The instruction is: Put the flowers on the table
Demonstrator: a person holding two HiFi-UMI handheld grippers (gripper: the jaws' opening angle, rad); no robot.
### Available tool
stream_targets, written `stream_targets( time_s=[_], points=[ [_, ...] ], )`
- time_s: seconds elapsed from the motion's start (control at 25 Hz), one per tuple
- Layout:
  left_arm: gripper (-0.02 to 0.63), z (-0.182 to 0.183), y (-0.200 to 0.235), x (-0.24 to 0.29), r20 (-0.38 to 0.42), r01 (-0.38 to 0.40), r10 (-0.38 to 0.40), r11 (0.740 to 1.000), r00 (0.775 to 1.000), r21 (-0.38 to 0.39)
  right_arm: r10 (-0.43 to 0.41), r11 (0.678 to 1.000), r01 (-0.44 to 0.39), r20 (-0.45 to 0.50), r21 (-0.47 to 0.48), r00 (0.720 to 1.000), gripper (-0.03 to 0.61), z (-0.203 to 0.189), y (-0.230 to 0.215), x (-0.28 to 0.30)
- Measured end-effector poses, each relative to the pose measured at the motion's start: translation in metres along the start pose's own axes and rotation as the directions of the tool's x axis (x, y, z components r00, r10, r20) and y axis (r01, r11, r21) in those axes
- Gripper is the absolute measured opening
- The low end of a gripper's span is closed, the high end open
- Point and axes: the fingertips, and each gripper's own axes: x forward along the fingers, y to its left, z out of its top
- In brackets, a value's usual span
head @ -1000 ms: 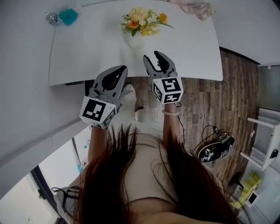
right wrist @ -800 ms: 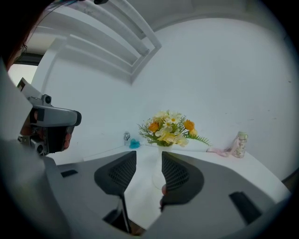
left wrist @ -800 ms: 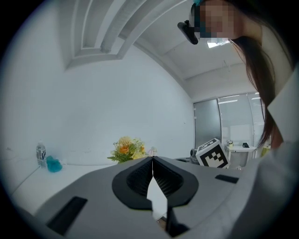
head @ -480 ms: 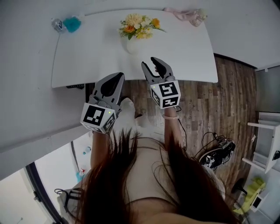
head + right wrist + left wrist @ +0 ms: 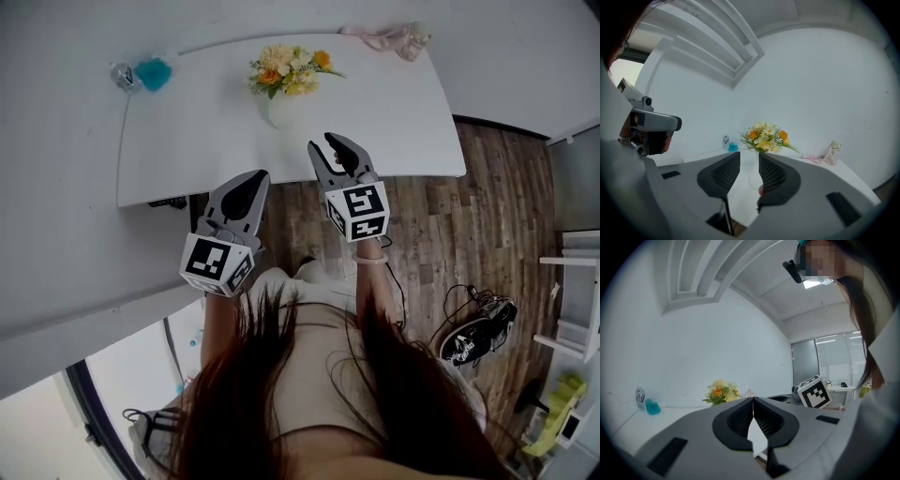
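Note:
A bunch of yellow, orange and white flowers (image 5: 286,71) stands in a white vase (image 5: 282,109) on the white table (image 5: 384,103), toward its far side. The flowers (image 5: 766,137) also show straight ahead in the right gripper view, and the flowers (image 5: 721,392) lie left of centre in the left gripper view. My right gripper (image 5: 335,156) hovers over the table's near edge, short of the vase; its jaws are closing with nothing between them. My left gripper (image 5: 246,190) hangs off the table's near edge, jaw tips together, empty.
A small bottle (image 5: 122,74) and a teal object (image 5: 153,71) sit at the table's far left corner. A pink cloth with a small jar (image 5: 398,39) lies at the far right corner. Wooden floor (image 5: 487,216) with shoes (image 5: 473,339) and cables lies to the right.
Both grippers have drifted slightly back from the vase in the head view. The right gripper's jaws have narrowed. The flowers stay put on the table.

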Motion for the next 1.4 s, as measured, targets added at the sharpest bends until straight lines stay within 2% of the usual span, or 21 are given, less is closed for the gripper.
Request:
stream_targets(
  time_s=[0.56, 0.96, 1.4],
  points=[
    [0.003, 0.008, -0.007, -0.067, 0.018, 0.032, -0.032, 0.999, 0.999, 0.006, -0.076, 0.996, 0.076, 0.003, -0.055, 0.997, 0.075, 0.014, 0.053, -0.037],
    [0.003, 0.006, -0.043, -0.11, 0.019, 0.073, -0.074, 0.997, 0.997, 0.014, -0.089, 0.992, 0.091, 0.026, -0.084, 0.996, 0.051, 0.028, 0.083, -0.078],
    [0.003, 0.006, -0.064, -0.163, 0.039, 0.028, -0.029, 1.0, 0.999, 0.012, -0.088, 0.984, 0.094, 0.044, -0.15, 0.995, 0.049, 0.032, 0.124, -0.127]
  ],
)
